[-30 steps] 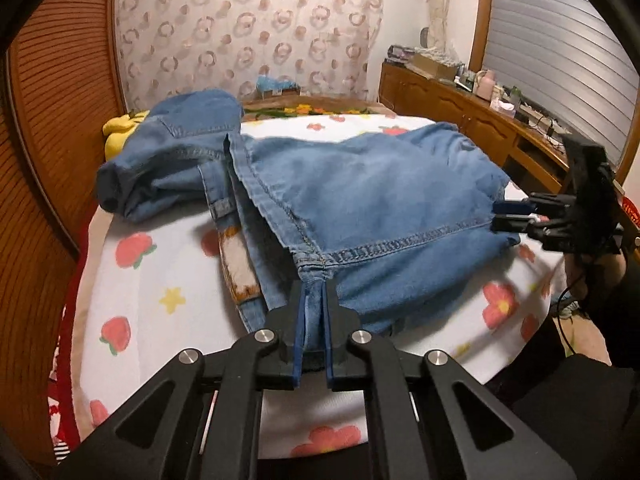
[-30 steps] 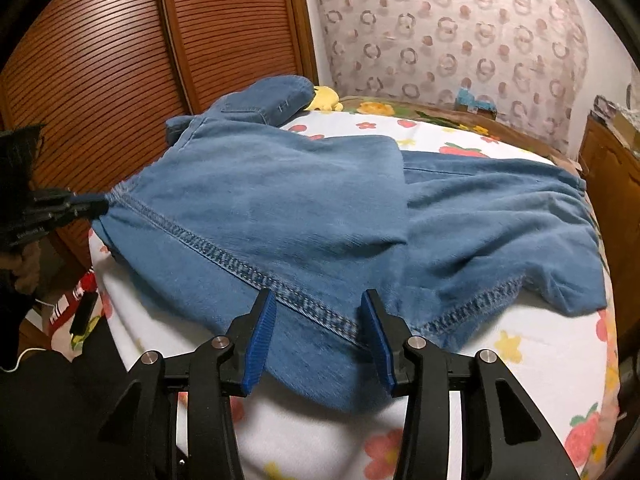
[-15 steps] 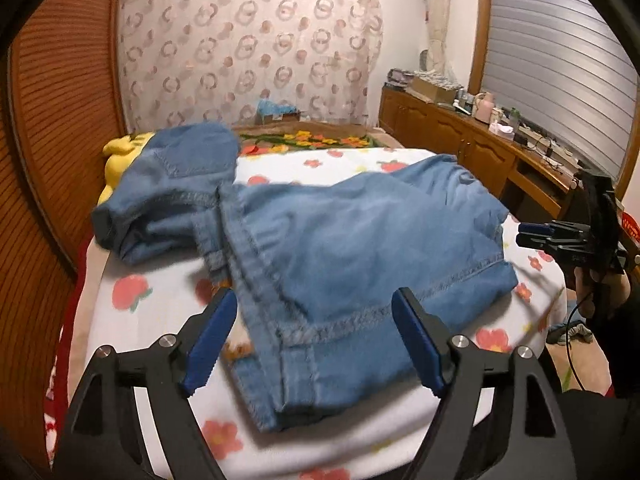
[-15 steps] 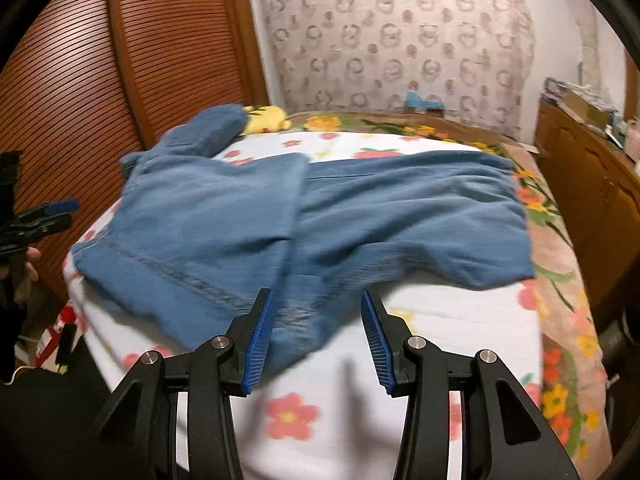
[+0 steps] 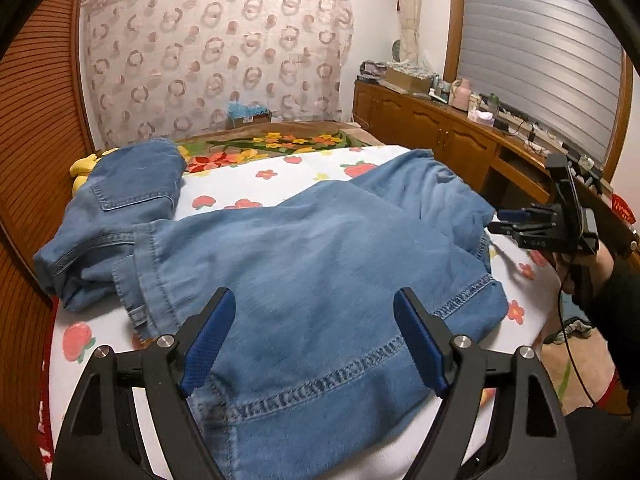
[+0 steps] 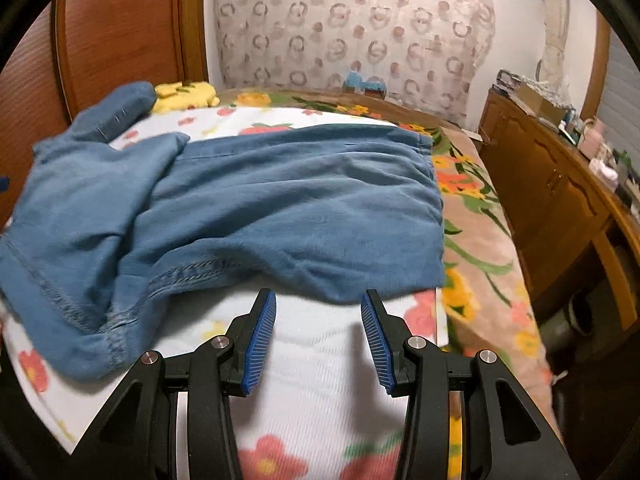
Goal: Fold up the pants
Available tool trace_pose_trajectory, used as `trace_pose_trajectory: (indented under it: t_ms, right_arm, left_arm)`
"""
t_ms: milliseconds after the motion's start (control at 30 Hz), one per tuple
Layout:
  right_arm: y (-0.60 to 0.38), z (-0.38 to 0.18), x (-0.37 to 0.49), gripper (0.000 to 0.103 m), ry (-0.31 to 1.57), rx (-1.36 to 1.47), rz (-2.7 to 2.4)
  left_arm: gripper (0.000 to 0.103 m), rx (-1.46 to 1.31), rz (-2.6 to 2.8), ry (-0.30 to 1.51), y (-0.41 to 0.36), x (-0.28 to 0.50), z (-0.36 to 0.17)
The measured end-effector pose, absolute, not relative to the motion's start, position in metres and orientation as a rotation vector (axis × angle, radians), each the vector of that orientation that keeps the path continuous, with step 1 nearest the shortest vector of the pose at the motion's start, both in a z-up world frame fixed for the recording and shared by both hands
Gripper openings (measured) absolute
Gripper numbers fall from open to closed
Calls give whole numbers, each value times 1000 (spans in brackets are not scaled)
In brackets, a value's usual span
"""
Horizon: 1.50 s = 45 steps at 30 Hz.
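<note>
Blue denim pants [image 5: 312, 256] lie partly folded on a bed with a white strawberry-print sheet [image 5: 256, 176]. A leg end with a pocket bunches at the far left. My left gripper [image 5: 316, 340] is open wide and empty, just above the stitched hem at the near edge. My right gripper [image 6: 318, 336] is open and empty over bare sheet [image 6: 316, 360], just short of the pants' edge [image 6: 304, 216]. In the left wrist view the right gripper [image 5: 516, 220] shows at the bed's right side, apart from the denim.
A wooden slatted wardrobe [image 5: 36, 120] stands to the left. A wooden cabinet [image 5: 460, 140] with clutter runs along the right wall. A floral blanket [image 6: 472, 216] covers the far side of the bed. A yellow soft toy [image 6: 184, 94] lies by the far pants leg.
My left gripper opened and let go of the hem, then moved forward over it. My right gripper pulled back and swung right, off the denim onto bare sheet.
</note>
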State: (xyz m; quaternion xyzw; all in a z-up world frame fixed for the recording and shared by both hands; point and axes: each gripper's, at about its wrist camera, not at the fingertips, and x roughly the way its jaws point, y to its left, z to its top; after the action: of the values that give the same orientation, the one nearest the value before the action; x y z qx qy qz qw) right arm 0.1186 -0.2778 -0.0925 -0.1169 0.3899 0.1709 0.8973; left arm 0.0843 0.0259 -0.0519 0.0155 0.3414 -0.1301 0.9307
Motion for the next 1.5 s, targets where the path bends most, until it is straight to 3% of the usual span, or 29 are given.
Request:
trace_pose_trajectory:
  t_ms: [167,267,300,533,1067,1500]
  right_arm:
    - [-256,-94,134,44,828,-323,355]
    - [-251,-93,139,10,823,-342,385]
    - [-252,-91,138,2,819,-350,384]
    - [-301,-59,106,2,741,-237,352]
    - [-313,-66,92,2,772,-185,325]
    - [-258,1,94,2,549,-129,459]
  left_arm:
    - [82,34,-249,738,22,95,-66]
    - [82,24,-242,760,24,98,-73]
    - [82,19,-243,762,25,98,-74]
    - [82,21,-239,760,29,93,-75]
    - [82,11,-220,774,39,93,-81]
    - [82,2,-209,729,50,81,-66]
